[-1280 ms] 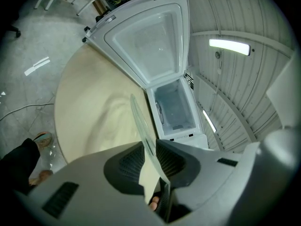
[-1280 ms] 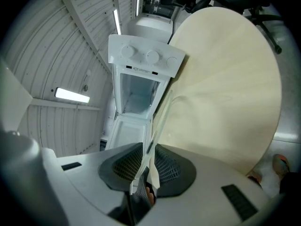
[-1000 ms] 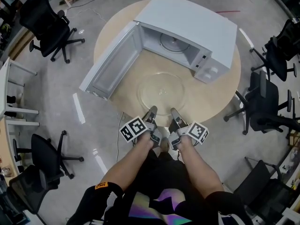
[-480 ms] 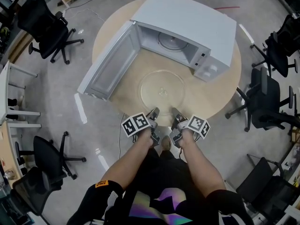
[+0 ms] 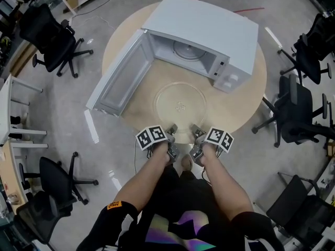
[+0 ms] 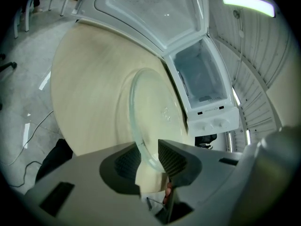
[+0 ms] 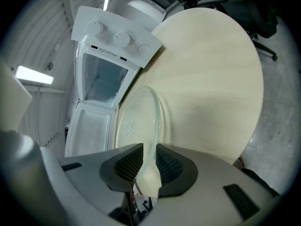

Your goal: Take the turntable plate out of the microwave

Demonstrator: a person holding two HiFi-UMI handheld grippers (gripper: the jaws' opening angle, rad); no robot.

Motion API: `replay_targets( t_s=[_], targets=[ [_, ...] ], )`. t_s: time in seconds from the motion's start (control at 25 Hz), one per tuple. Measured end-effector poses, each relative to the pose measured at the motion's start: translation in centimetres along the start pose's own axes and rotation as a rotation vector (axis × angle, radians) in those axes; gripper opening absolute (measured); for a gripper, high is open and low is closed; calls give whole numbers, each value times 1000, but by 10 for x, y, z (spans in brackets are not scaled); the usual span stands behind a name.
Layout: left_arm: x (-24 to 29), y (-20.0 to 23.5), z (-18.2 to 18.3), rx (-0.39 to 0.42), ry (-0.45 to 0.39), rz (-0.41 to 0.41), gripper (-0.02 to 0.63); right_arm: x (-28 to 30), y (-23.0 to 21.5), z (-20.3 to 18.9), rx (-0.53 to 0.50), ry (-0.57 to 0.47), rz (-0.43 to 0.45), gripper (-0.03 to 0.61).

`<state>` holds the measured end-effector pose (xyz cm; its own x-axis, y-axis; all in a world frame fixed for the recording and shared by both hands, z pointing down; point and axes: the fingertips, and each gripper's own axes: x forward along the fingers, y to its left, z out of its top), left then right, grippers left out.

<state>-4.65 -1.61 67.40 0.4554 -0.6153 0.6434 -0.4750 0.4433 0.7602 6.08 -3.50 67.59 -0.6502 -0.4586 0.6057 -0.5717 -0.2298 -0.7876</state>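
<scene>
The clear round glass turntable plate (image 5: 179, 106) lies on the pale round bench (image 5: 121, 43) before the white microwave (image 5: 209, 25), rim loose inside the parted left claw (image 6: 148, 154) (jaws just been opening) and parted right claw (image 7: 149, 160), so a snagged pull-back could drag it off.

Plate (image 6: 159, 114) near rim — hidden behind left gripper (image 6: 146, 160).

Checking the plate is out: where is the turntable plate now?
In the head view, the turntable plate lies flat on the round table, centre frame, just in front of the open microwave.
</scene>
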Motion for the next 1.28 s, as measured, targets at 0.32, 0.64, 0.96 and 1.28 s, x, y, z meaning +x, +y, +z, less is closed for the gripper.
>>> replay_targets(
  t_s=[0.32,0.64,0.96,1.28],
  targets=[
    [0,5,-6,-72,123,87,152,-6,-3,0,-79,39,-83,77],
    [0,9,-20,-148,238,95,152,-10,-8,3,-189,68,-147,77],
    [-12,9,-37,45,303,146,150,-17,-13,18,-252,53,-181,77],
    [-37,-25,-41,264,127,-22,147,-51,-10,18,-440,-31,-175,77]
  ],
)
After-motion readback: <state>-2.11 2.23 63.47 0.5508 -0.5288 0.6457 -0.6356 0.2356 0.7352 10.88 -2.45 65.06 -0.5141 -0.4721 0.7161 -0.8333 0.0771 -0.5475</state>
